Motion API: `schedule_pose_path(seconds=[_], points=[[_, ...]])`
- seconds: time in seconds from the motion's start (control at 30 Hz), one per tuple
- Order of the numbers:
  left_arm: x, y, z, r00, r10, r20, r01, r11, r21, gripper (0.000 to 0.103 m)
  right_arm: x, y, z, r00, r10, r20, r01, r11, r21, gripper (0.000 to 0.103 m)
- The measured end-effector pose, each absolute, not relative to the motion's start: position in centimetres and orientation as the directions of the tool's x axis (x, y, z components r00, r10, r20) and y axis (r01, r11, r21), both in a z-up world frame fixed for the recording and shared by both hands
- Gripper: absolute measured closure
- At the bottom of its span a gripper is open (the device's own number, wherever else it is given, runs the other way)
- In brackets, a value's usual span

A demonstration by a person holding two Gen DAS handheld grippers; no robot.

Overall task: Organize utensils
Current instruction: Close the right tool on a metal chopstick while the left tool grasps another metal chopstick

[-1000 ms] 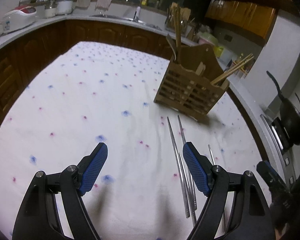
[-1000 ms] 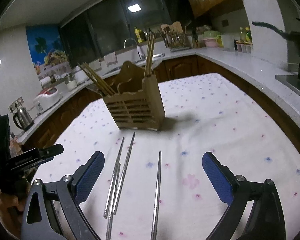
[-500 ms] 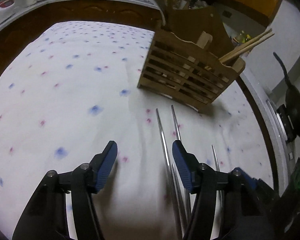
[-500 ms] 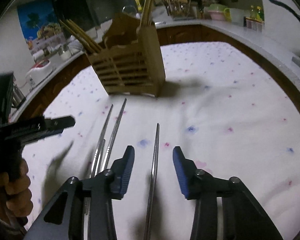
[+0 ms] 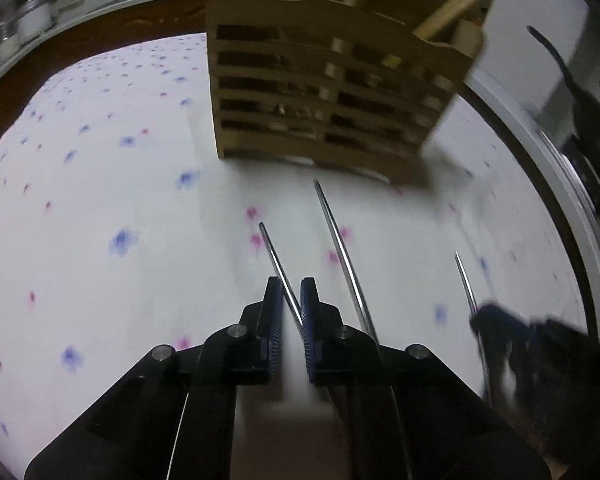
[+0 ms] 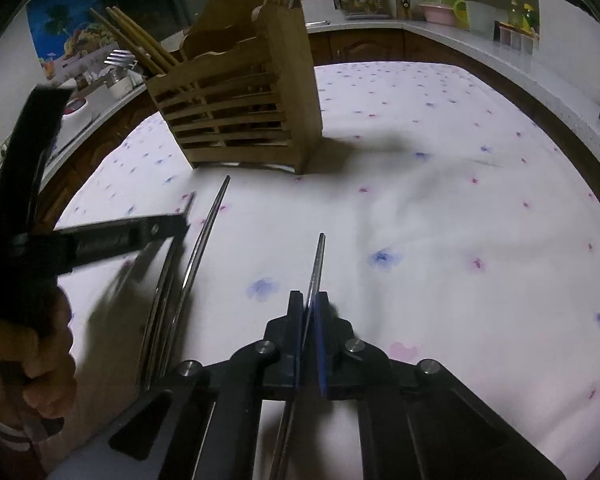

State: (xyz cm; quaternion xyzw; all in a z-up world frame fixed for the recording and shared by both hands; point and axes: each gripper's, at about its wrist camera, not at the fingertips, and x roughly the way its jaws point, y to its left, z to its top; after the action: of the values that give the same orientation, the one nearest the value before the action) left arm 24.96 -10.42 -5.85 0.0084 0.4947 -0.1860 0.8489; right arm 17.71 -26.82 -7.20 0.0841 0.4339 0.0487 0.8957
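Several metal chopsticks lie on a white flowered cloth in front of a slatted wooden utensil holder (image 5: 324, 108), which also shows in the right wrist view (image 6: 240, 112). My left gripper (image 5: 290, 300) is shut on one metal chopstick (image 5: 278, 264) whose tip points toward the holder. A second metal chopstick (image 5: 340, 248) lies just to its right, and a third (image 5: 466, 280) lies further right. My right gripper (image 6: 308, 304) is shut on that single metal chopstick (image 6: 318, 260). The left gripper's side (image 6: 112, 240) is seen over a pair of chopsticks (image 6: 196, 256).
The holder carries wooden chopsticks (image 6: 140, 44) and stands on the cloth (image 6: 440, 220). A dark wood counter with a pale top (image 6: 480, 48) runs around the table. A black pan (image 5: 588, 120) sits at the right. Dishes and cups (image 6: 452, 12) stand on the far counter.
Both grippers moved forward and down and closed. The left one shut on the leftmost chopstick, the right one on the single chopstick at the right.
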Motion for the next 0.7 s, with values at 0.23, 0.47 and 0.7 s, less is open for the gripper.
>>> schedule_pose_path(seconds=[0.23, 0.47, 0.7], points=[[22.8, -7.9, -5.8, 0.416, -0.357, -0.837, 0.309, 0.92, -0.239, 0.094, 17.3, -27.7, -7.2, 0.608, 0.211, -0.765, -0.007, 0.966, 0.26, 0.092], [24.2, -10.2, -6.0, 0.424, -0.302, -0.854, 0.308, 0.935, -0.178, 0.09, 19.0, -27.1, -7.3, 0.599, 0.179, -0.781, -0.006, 0.976, 0.219, 0.09], [23.8, -9.8, -5.7, 0.431, -0.305, -0.849, 0.322, 0.931, -0.17, 0.098, 19.4, -26.7, -7.4, 0.614, 0.149, -0.775, -0.013, 0.984, 0.179, 0.097]])
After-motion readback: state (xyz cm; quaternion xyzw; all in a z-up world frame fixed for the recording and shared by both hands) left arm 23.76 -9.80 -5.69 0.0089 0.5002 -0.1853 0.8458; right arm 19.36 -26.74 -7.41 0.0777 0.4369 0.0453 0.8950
